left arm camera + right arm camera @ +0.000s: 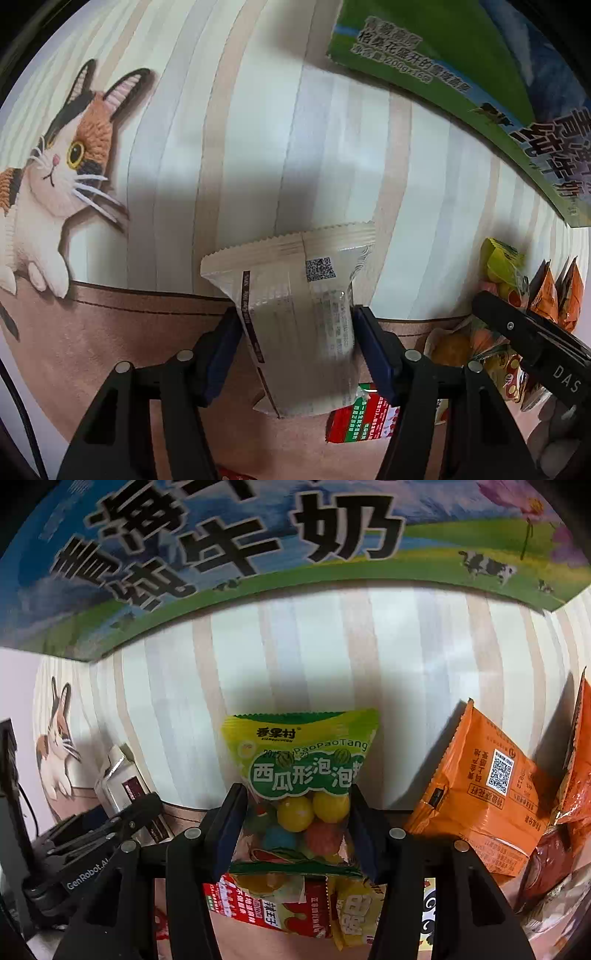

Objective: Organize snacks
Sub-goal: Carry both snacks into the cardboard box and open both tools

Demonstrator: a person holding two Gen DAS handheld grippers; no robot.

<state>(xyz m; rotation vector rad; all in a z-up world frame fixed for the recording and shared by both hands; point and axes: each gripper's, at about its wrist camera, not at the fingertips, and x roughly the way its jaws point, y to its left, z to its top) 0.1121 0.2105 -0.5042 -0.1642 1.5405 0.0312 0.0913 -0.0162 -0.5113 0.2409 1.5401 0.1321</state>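
Left wrist view: the left gripper [295, 332], black with blue pads, has its jaws closed narrowly on a pale wrapper [295, 314], a glossy, translucent cream pillow pack with crimped, zigzag-cut ends, a dark band of small print down one side and a QR code near the top. The pack is lifted above a striped mat [258, 147] printed with a knitted-look calico cat [55, 173] and a tan, leather-look band with stitching. Below it lies a flat red-and-green sachet [360, 419]. At upper right stands a milk carton box [461, 66], smooth printed card in green and blue; part of its label reads "200g×16". At right, the right gripper's black finger, marked "DAS", crosses a heap of crinkled foil packs.

Right wrist view: the right gripper [297, 825] pinches, jaws drawn close, a bubble gum bag [301, 775], green and yellow film with a clear window showing round yellow, blue and pink balls; it reads "PaoPaoTang" with the characters 西瓜形泡泡. An orange packet [476, 797] with sawtooth edges and a QR code leans at right. The left tool body at lower left reads "GenRobot.AI".
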